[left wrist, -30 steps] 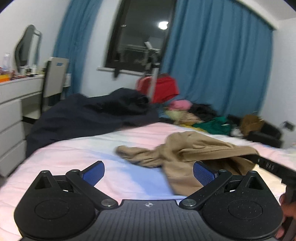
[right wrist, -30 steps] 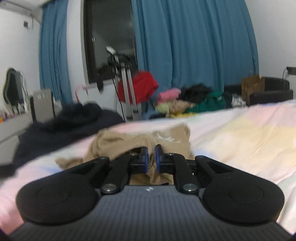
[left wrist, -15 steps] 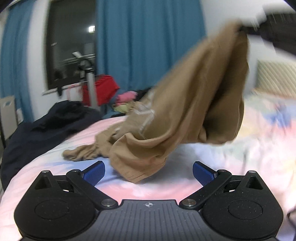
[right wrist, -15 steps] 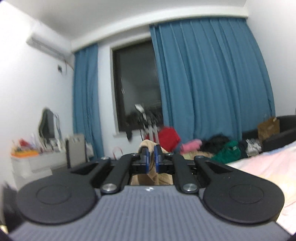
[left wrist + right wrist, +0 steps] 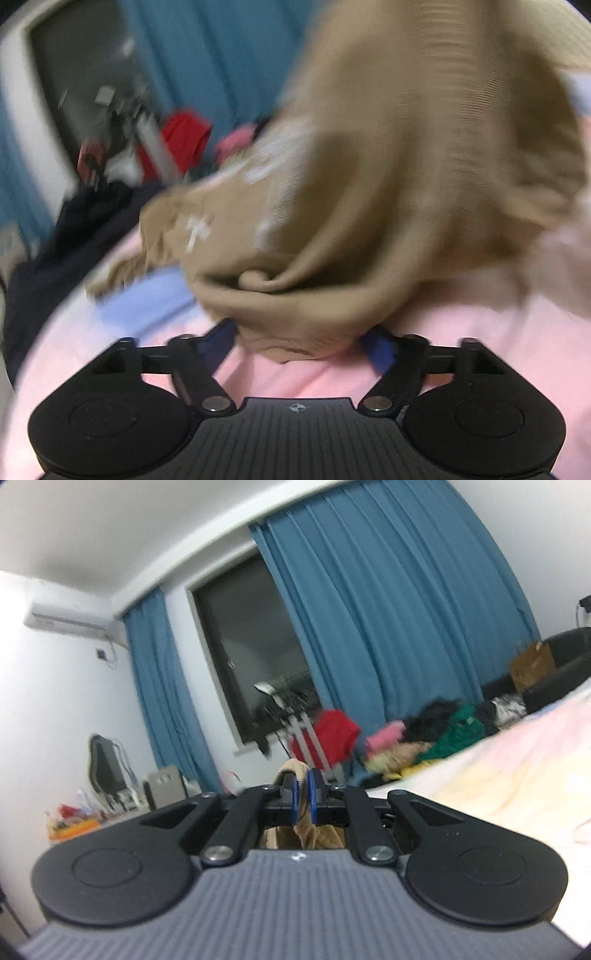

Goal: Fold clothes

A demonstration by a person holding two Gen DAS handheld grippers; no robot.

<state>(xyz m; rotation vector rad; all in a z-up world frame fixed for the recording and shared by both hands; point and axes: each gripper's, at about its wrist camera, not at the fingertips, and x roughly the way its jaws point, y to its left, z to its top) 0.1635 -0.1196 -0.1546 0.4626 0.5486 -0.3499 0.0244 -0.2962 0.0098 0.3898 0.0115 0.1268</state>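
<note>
A tan garment [image 5: 388,192] with white print hangs lifted above the pink and blue bed sheet [image 5: 461,350], its lower hem bunched just in front of my left gripper [image 5: 301,341]. The left gripper is open, its blue pads on either side of the hanging hem, partly hidden by it. In the right wrist view my right gripper [image 5: 302,794] is shut on a fold of the same tan garment [image 5: 295,768], held high and tilted; more tan cloth hangs below the fingers. The left view is blurred by motion.
A dark navy garment [image 5: 74,236] lies on the bed's left side. Beyond the bed are blue curtains [image 5: 388,627], a dark window, a metal stand with red cloth [image 5: 334,734] and a pile of clothes [image 5: 436,734]. A white dresser with clutter [image 5: 74,823] stands at left.
The right gripper has lifted the tan garment off the bed and keeps raising it. The left gripper has moved in close, so the hanging hem now sits between its open pads.
</note>
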